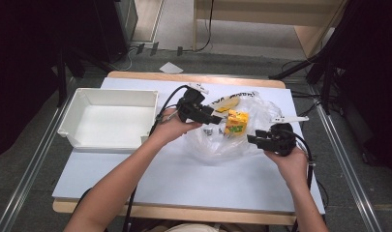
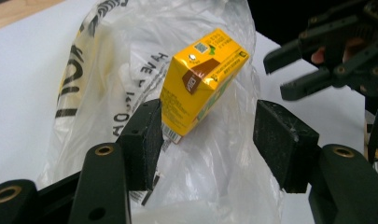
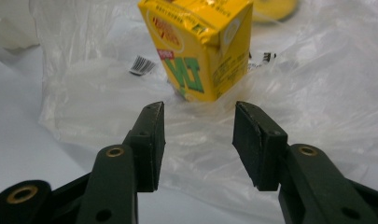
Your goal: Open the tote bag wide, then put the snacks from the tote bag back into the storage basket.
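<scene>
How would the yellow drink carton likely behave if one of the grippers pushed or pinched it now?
The yellow drink carton looks stiff, with flat printed faces, so it should probably take a pinch. It sits tilted on the crumpled clear plastic bag, so a push might tip or slide it. The film looks slick and floppy and would likely move with it.

The yellow carton's lower corner hides behind one black pad — bag lettering unreadable.

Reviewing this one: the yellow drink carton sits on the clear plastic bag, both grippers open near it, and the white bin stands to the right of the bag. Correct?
Not quite. The high view shows the white bin left of the clear plastic bag, not right. The yellow drink carton does sit on the bag, with left gripper and right gripper open.
</scene>
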{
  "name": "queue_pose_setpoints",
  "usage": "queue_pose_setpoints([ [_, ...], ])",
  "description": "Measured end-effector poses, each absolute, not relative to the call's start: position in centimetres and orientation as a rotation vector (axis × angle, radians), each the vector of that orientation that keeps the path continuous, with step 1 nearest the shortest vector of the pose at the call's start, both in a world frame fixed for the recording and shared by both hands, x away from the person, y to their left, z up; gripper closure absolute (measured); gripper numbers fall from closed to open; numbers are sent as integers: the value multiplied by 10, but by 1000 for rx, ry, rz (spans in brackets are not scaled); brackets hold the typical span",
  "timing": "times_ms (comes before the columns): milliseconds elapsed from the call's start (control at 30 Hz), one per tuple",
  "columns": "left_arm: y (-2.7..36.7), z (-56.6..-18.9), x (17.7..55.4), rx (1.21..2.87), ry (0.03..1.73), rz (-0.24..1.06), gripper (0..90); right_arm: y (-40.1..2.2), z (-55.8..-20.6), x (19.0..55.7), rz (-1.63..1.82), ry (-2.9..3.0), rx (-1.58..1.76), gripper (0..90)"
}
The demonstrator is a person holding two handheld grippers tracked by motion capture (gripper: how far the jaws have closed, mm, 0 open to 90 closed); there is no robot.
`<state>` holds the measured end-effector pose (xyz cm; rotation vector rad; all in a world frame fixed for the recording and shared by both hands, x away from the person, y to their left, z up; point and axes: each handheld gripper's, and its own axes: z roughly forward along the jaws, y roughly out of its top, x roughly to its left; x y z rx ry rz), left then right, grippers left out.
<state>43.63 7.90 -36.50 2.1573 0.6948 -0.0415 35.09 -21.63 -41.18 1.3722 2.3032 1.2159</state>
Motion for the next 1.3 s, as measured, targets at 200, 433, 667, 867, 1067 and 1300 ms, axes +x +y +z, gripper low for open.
queue_pose_setpoints([
  [200, 76, -370, 442, 2178, 718, -67, 432, -209, -423, 337, 1209, 2337, 1359, 524],
  [433, 66, -361, 444, 2176, 684, -56, 427, -203, -434, 329, 1171, 2356, 1339, 520],
  [667, 56, -357, 455, 2181, 654, -63, 422, -199, -435, 323, 1181, 2375, 1322, 519],
  [867, 49, -357, 462, 2194, 620, -50, 420, -198, -436, 320, 1189, 2386, 1323, 517],
  [1067, 49, -367, 472, 2169, 585, -73, 407, -198, -436, 320, 1195, 2385, 1322, 516],
  [1300, 39, -375, 477, 2254, 508, -47, 371, -198, -438, 321, 1193, 2391, 1321, 516],
])
